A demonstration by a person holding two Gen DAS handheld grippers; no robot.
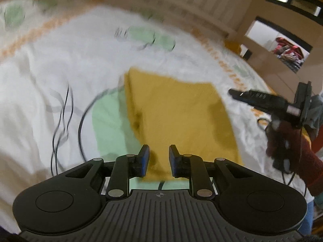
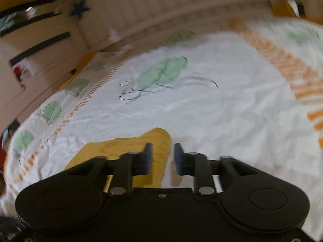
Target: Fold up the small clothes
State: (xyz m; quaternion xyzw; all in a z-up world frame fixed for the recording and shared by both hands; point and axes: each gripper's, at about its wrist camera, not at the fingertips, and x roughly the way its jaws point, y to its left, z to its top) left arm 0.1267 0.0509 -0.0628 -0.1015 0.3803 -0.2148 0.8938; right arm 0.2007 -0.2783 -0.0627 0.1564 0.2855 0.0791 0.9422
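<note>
Left wrist view first: my left gripper (image 1: 159, 160) hovers fingers apart, nothing between, over the folded mustard-yellow cloth (image 1: 177, 117) lying on the white leaf-printed bedsheet (image 1: 50, 64). Right wrist view: right gripper (image 2: 162, 157) empty, fingers apart, cloth's edge just beneath.
</note>
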